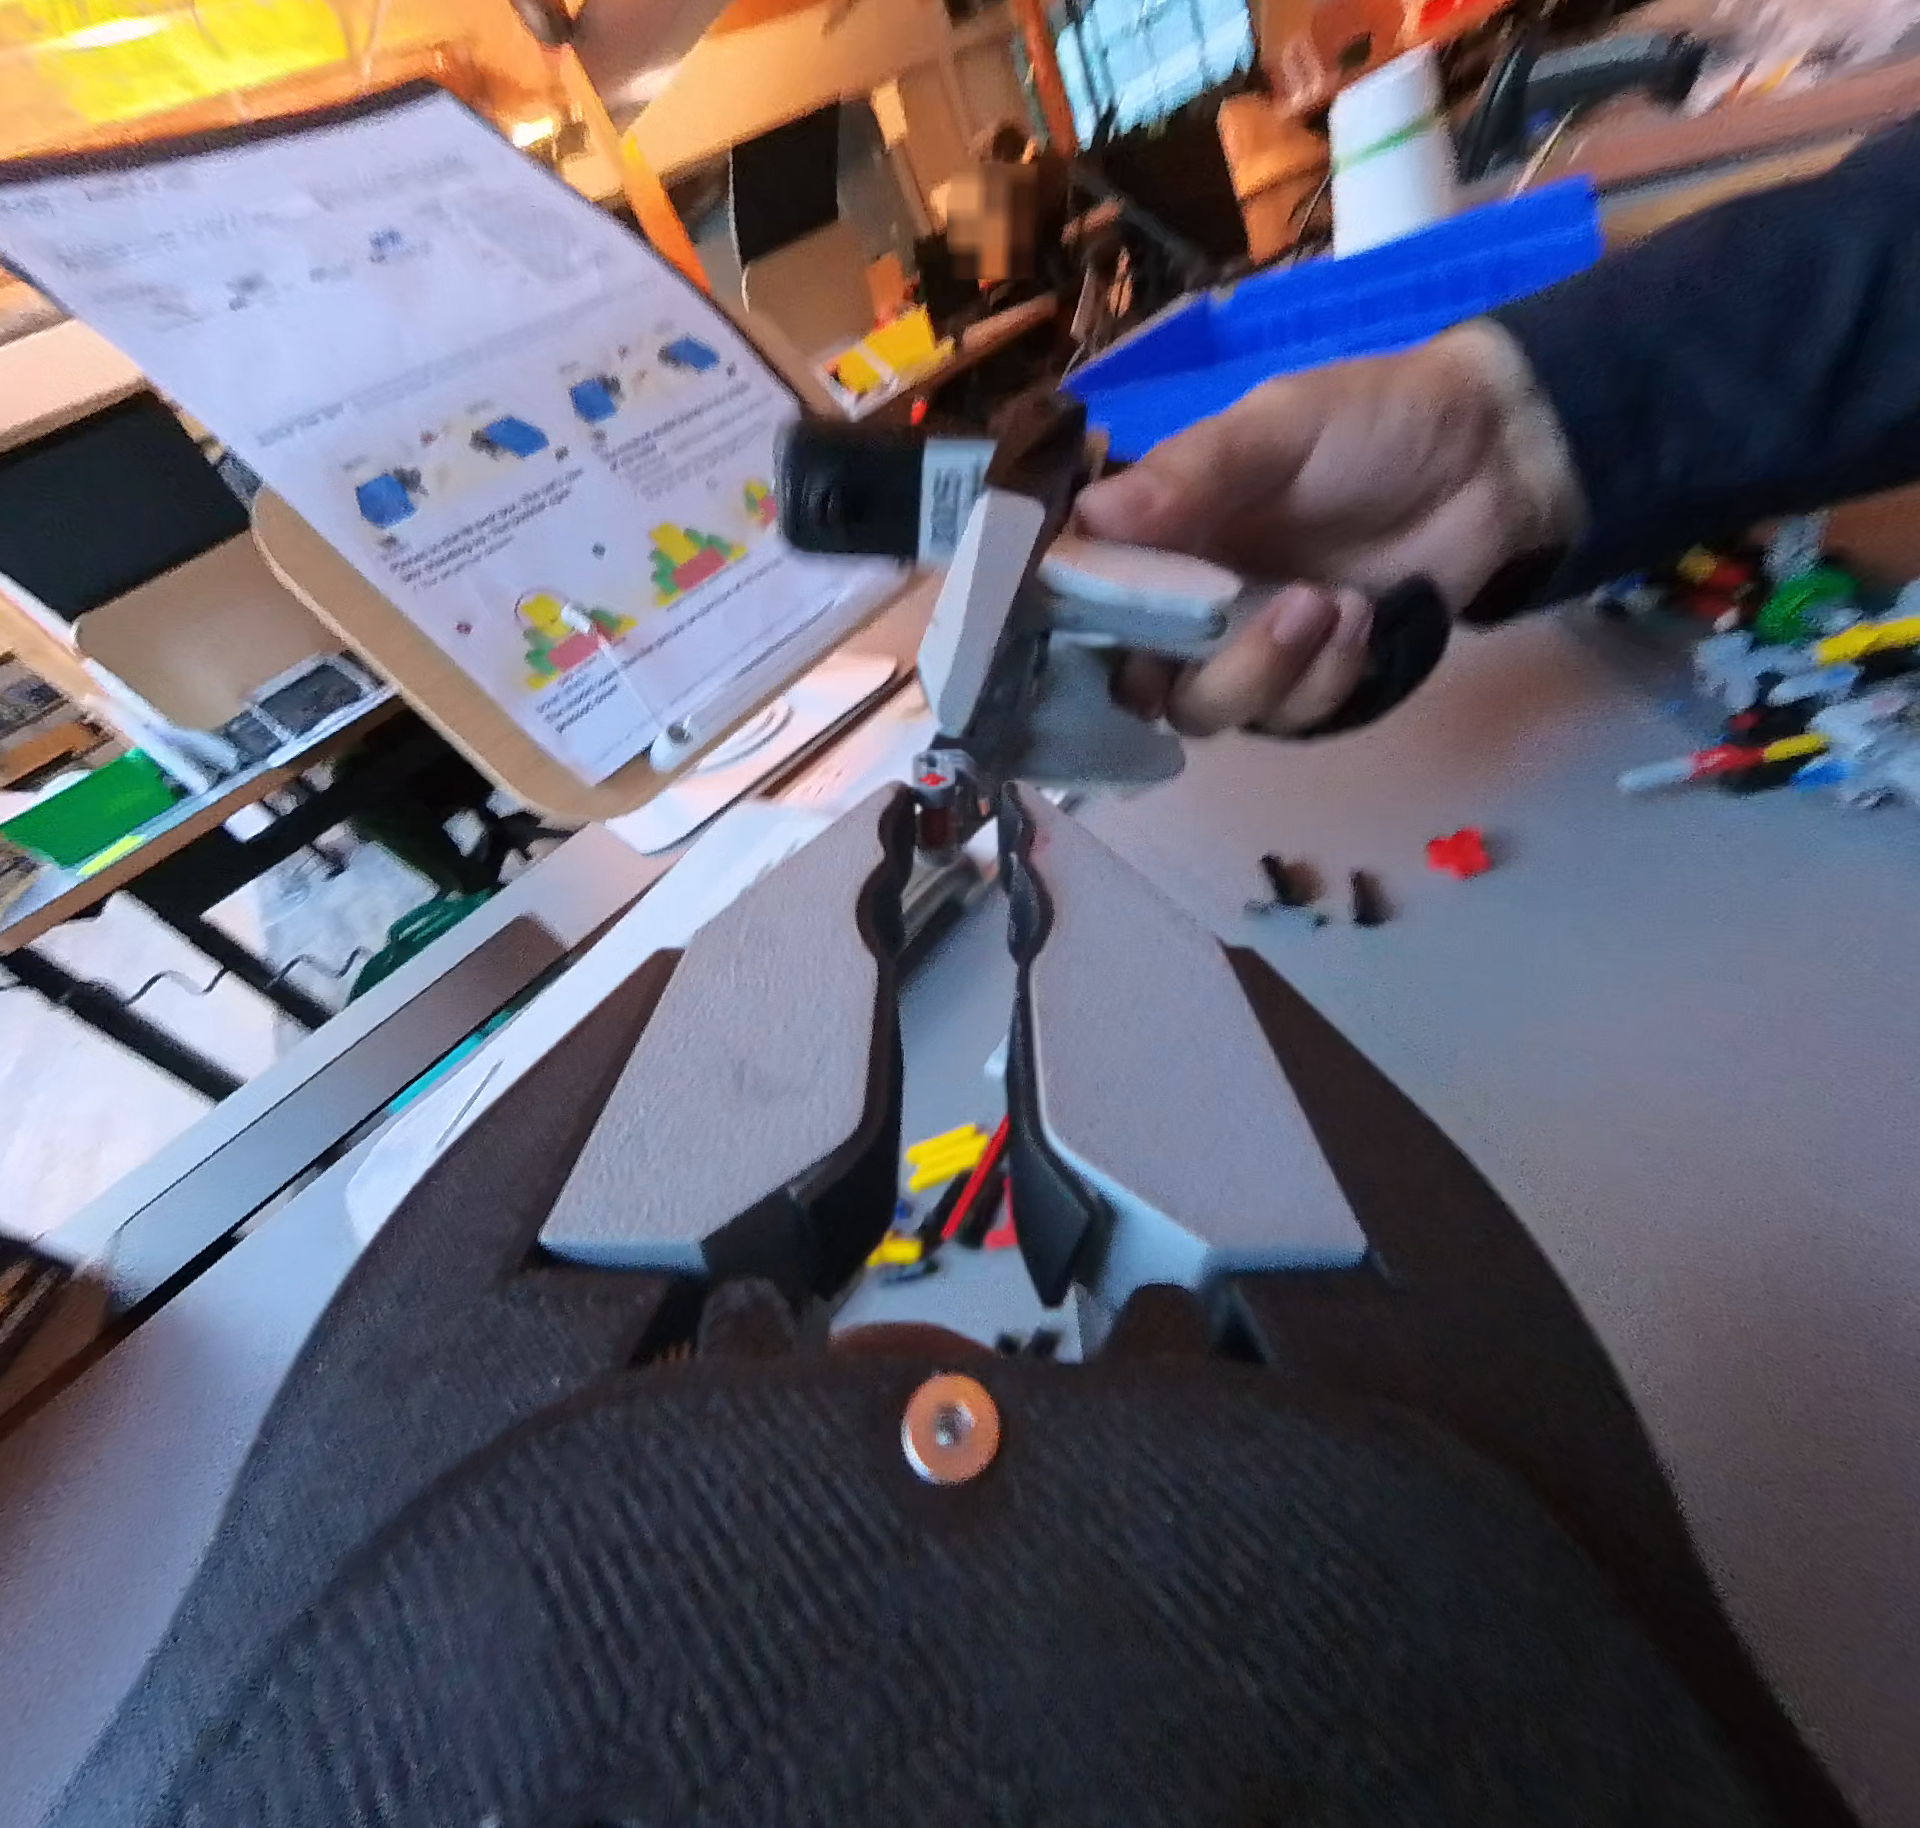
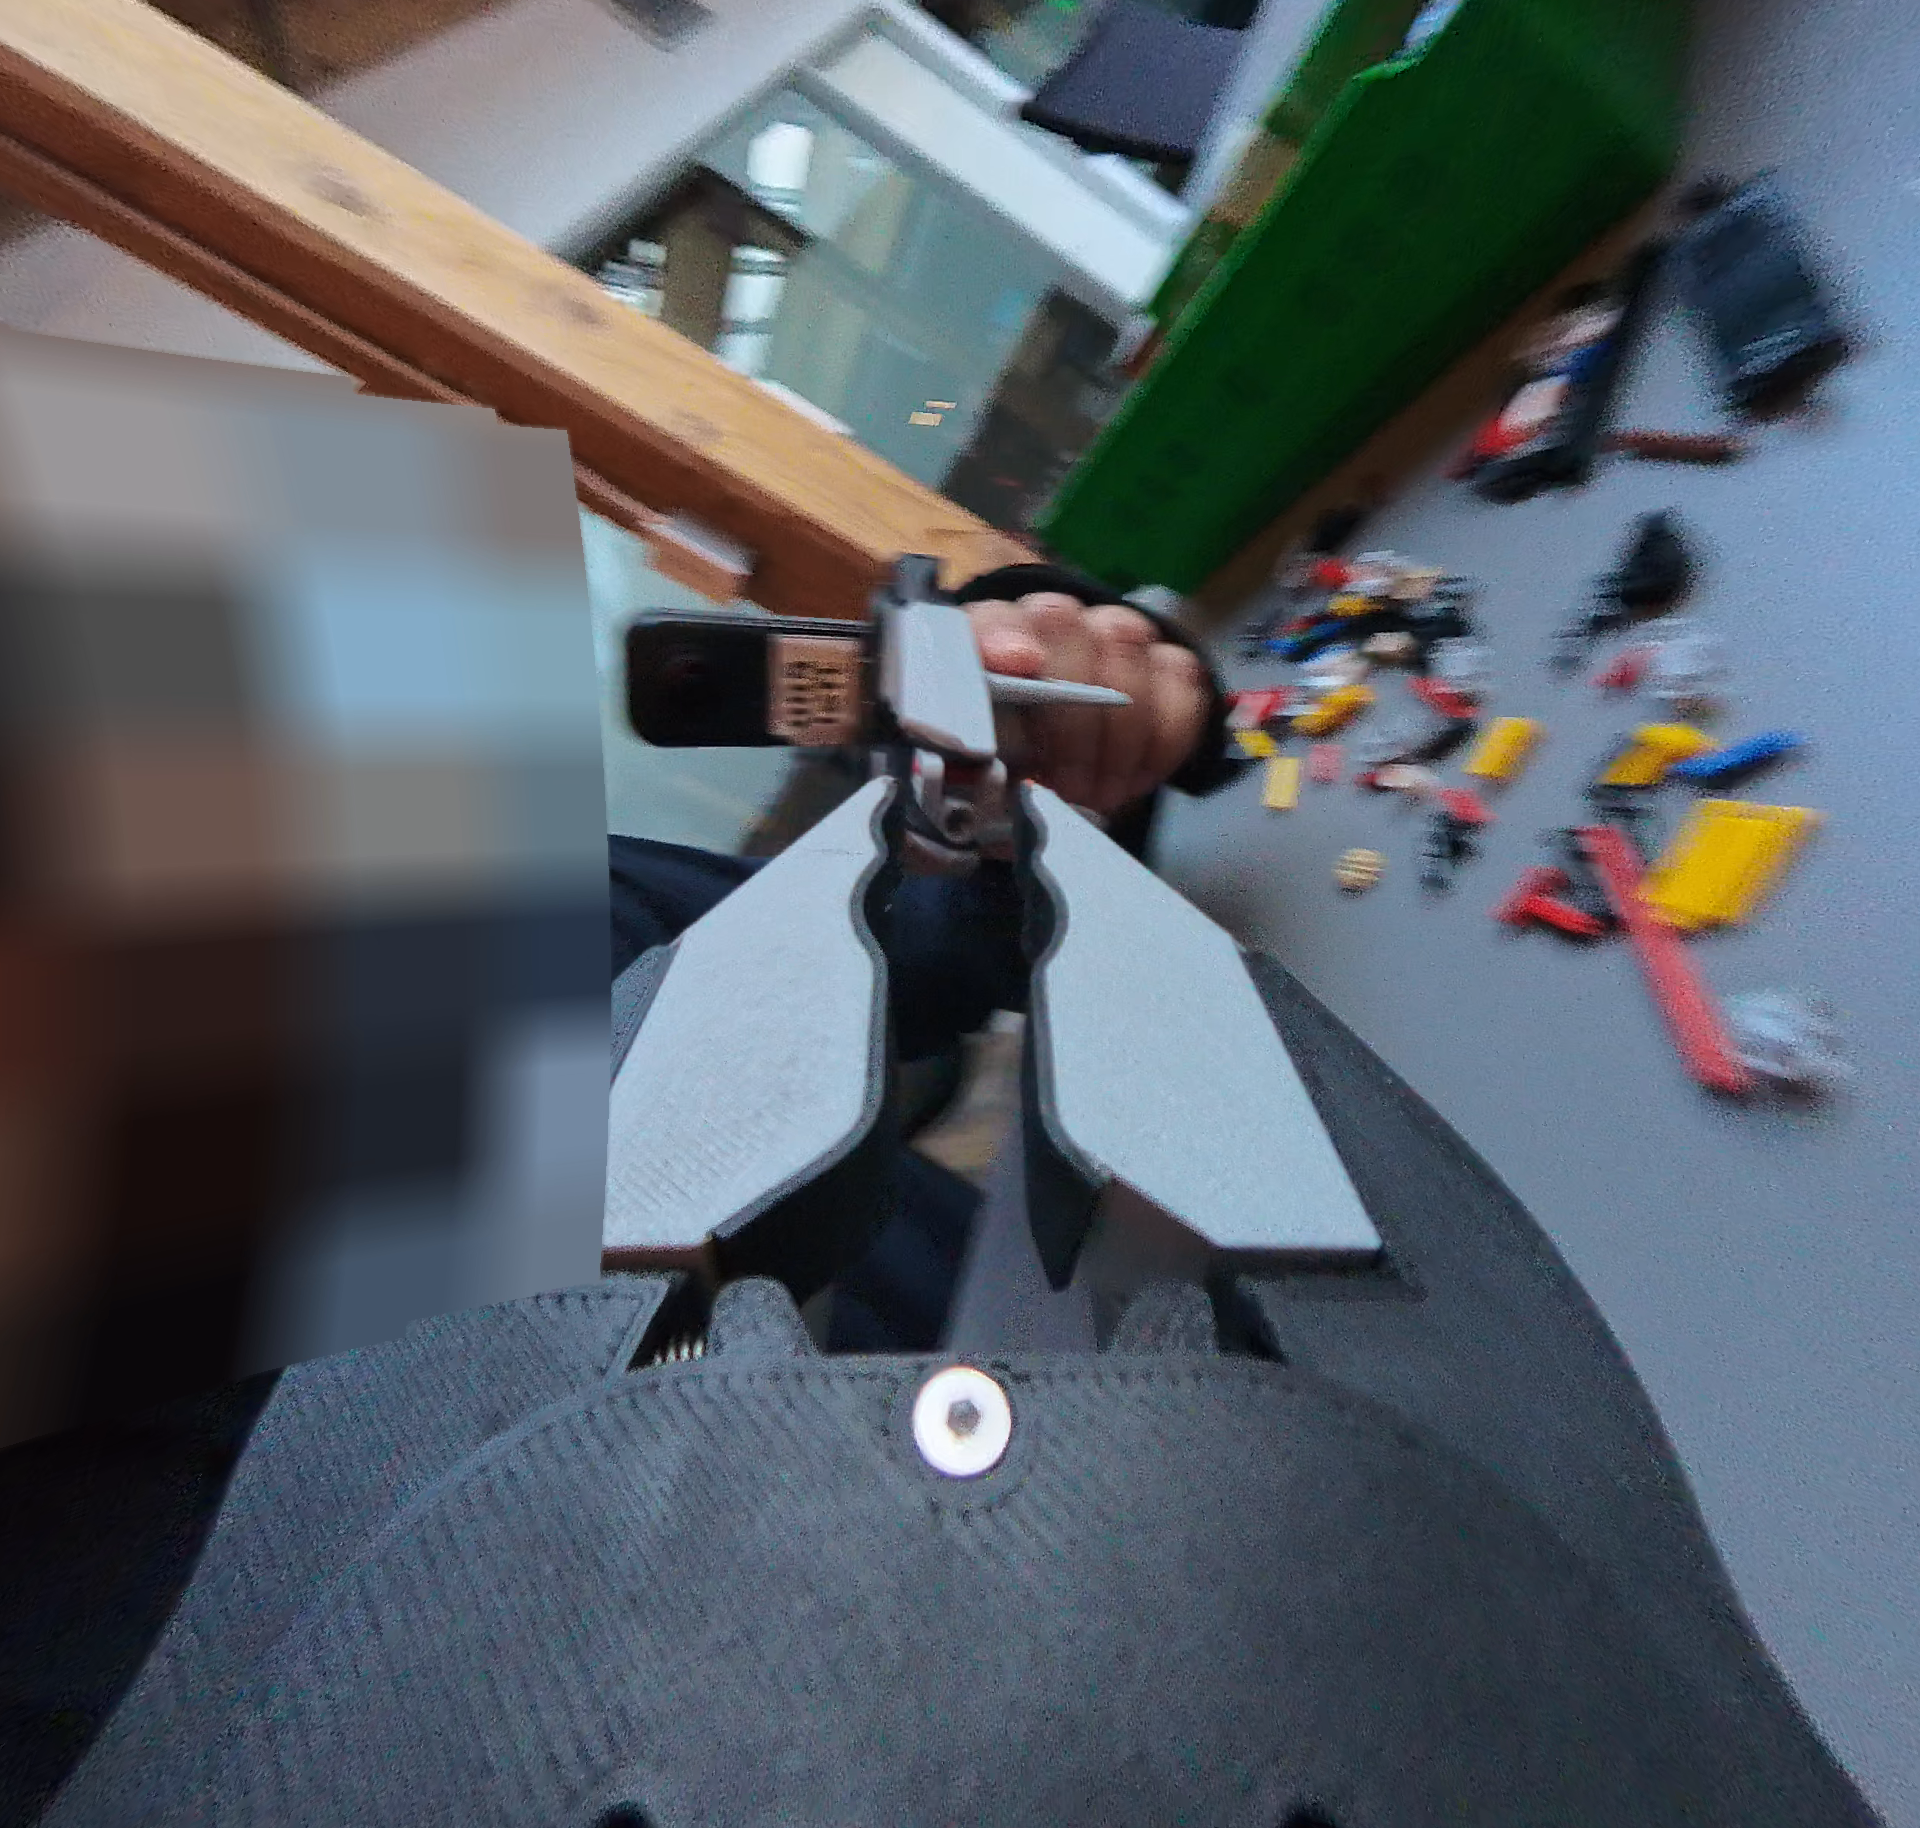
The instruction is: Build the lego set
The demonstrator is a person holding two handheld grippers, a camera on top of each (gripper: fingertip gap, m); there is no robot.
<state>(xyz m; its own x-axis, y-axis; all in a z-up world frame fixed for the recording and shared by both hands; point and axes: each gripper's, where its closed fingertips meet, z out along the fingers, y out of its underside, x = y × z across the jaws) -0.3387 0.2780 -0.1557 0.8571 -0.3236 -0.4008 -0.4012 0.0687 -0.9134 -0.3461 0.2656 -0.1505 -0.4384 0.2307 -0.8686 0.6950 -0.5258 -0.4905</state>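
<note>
Both tools meet tip to tip above the counter. A small grey-and-red assembly sits between the left tool and right tool; whether either clenches it, I cannot tell. Loose bricks lie scattered beyond.

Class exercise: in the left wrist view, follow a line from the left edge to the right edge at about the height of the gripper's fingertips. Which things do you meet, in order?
Tilted instruction sheet on its wooden board → small grey and red piece between the left gripper's fingertips → two small black pieces → red piece → heap of coloured building pieces.
</note>
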